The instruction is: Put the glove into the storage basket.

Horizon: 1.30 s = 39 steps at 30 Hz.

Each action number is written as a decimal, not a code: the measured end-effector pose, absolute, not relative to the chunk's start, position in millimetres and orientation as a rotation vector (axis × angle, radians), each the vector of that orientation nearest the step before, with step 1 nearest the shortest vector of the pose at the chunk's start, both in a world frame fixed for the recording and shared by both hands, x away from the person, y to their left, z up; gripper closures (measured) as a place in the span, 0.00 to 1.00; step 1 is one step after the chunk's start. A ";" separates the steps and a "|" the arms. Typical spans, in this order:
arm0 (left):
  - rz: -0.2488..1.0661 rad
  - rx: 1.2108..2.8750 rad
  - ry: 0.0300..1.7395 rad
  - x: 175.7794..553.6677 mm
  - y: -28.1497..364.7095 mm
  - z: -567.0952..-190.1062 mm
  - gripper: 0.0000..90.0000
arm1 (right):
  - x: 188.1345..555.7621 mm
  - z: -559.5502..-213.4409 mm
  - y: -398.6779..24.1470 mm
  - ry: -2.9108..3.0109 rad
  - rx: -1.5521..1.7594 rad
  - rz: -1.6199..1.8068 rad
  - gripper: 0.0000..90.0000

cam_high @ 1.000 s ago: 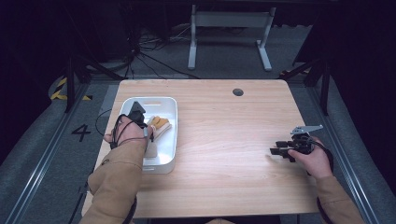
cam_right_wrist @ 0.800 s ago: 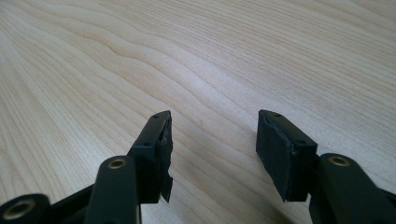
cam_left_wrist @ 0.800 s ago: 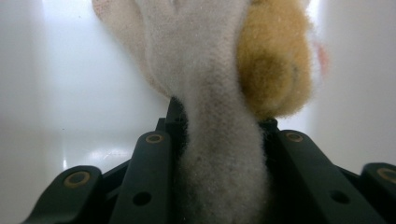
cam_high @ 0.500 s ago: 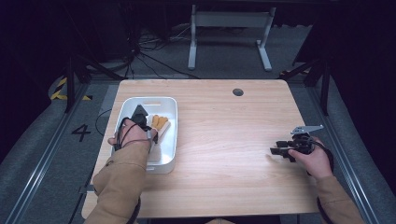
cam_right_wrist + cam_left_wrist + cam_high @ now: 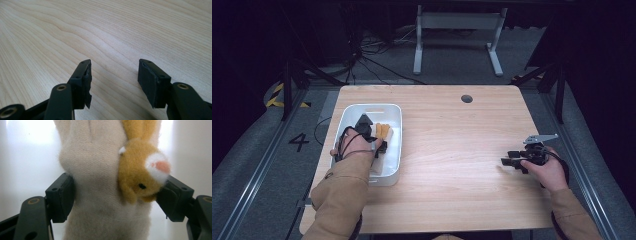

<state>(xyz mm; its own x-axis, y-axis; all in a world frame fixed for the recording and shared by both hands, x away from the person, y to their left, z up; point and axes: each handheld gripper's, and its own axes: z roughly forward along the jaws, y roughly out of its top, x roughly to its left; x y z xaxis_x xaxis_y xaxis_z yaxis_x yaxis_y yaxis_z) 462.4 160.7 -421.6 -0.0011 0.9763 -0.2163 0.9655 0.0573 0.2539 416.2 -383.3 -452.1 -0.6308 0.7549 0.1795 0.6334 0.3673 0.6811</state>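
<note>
A cream knitted glove (image 5: 100,182) with a tan plush rabbit head (image 5: 140,177) sewn on it lies in the white tray (image 5: 398,145) at the table's left. My left gripper (image 5: 379,145) reaches into the tray. Its jaws have just been opening and now stand wide, with the glove (image 5: 383,131) between them. In the left gripper view one pad (image 5: 61,195) sits at the glove's edge and the other at the rabbit's cheek, without squeezing. My right gripper (image 5: 507,161) rests low over the bare wood at the right. Its fingertips (image 5: 86,75) are apart, with nothing between them.
The wooden table (image 5: 452,150) has a round cable hole (image 5: 467,98) near its far edge. Behind the table, metal desk legs (image 5: 457,40) and loose cables lie on the dark floor. A cable trails from the left gripper over the tray's near-left rim.
The left hand has shifted slightly toward the near end of the tray, with the glove still lying inside. The right hand has kept still.
</note>
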 end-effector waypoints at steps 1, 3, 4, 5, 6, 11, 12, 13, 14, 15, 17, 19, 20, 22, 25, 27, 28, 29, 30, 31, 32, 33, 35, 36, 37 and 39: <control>0.052 1.960 2.010 462.4 160.7 -421.4 0.28 | 416.3 -452.2 -383.3 2.459 1.261 1.112 0.50; 0.065 1.973 2.001 462.4 160.1 -420.3 0.28 | 416.3 -452.3 -383.3 2.459 1.260 1.115 0.50; 0.076 1.977 1.996 462.3 159.5 -419.0 0.28 | 416.5 -452.5 -383.4 2.461 1.261 1.116 0.50; 0.078 1.979 1.993 462.3 159.1 -418.1 0.28 | 416.5 -452.5 -383.4 2.461 1.261 1.116 0.50; 0.093 1.980 1.984 462.2 158.5 -417.1 0.28 | 416.4 -452.6 -383.4 2.461 1.261 1.115 0.50; 0.113 2.004 1.959 462.1 156.0 -411.4 0.28 | 416.1 -452.9 -383.4 2.459 1.262 1.116 0.49; 0.116 2.015 1.943 462.5 156.3 -409.4 0.28 | 415.9 -452.9 -383.4 2.460 1.262 1.117 0.49; 0.124 2.022 1.935 462.6 156.6 -407.7 0.27 | 415.9 -452.7 -383.8 2.461 1.264 1.120 0.49; 0.132 2.020 1.936 462.6 156.5 -406.6 0.26 | 415.8 -452.4 -384.0 2.459 1.263 1.116 0.49; 0.136 2.025 1.930 462.6 156.6 -405.1 0.26 | 415.8 -452.4 -384.1 2.459 1.263 1.119 0.49; 0.149 2.036 1.917 462.3 156.3 -402.5 0.27 | 415.8 -452.2 -384.1 2.459 1.263 1.121 0.49; 0.153 2.062 1.902 461.9 156.1 -398.4 0.26 | 416.0 -452.4 -383.9 2.457 1.263 1.121 0.49; 0.155 2.070 1.890 461.8 156.2 -397.5 0.26 | 416.0 -452.6 -383.9 2.459 1.262 1.121 0.49; 0.155 2.094 1.871 461.8 156.9 -394.1 0.24 | 415.9 -452.6 -383.5 2.459 1.262 1.122 0.49; 0.190 2.116 1.865 461.2 157.5 -387.3 0.25 | 416.0 -452.6 -383.0 2.460 1.257 1.126 0.48; 0.179 2.107 1.848 460.9 157.9 -381.8 0.25 | 416.0 -452.8 -382.9 2.460 1.258 1.126 0.48; 0.185 2.113 1.839 460.6 158.3 -378.2 0.24 | 416.0 -453.0 -382.9 2.459 1.259 1.122 0.48; 0.199 2.118 1.835 460.4 158.5 -375.9 0.25 | 415.9 -453.2 -383.0 2.458 1.262 1.122 0.48; 0.204 2.121 1.833 460.2 158.8 -374.2 0.25 | 415.8 -453.2 -382.9 2.458 1.263 1.122 0.48; 0.208 2.123 1.830 459.9 159.2 -372.3 0.26 | 415.7 -453.1 -382.8 2.459 1.262 1.122 0.48; 0.204 2.124 1.828 459.4 159.3 -370.1 0.27 | 415.8 -453.1 -382.7 2.459 1.260 1.122 0.48; 0.203 2.122 1.822 458.9 159.3 -367.9 0.28 | 415.8 -453.0 -382.5 2.459 1.260 1.124 0.48; 0.207 2.117 1.810 457.6 159.3 -364.4 0.28 | 416.0 -453.0 -382.5 2.460 1.258 1.121 0.48; 0.217 2.115 1.806 456.5 158.5 -362.3 0.28 | 416.0 -453.1 -382.5 2.459 1.259 1.122 0.48; 0.219 2.121 1.795 455.3 157.8 -359.8 0.30 | 416.1 -453.3 -382.4 2.459 1.259 1.123 0.48; 0.227 2.112 1.761 452.9 156.4 -354.4 0.31 | 416.0 -453.2 -382.1 2.460 1.259 1.122 0.48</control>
<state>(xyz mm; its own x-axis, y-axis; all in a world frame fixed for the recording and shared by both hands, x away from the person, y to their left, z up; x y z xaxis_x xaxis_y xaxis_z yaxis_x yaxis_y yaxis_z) 452.9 156.4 -354.4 0.2017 0.9724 -0.1170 0.9112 -0.1425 0.3866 416.0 -382.1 -453.2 -0.6332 0.7517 0.1846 0.6323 0.3648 0.6835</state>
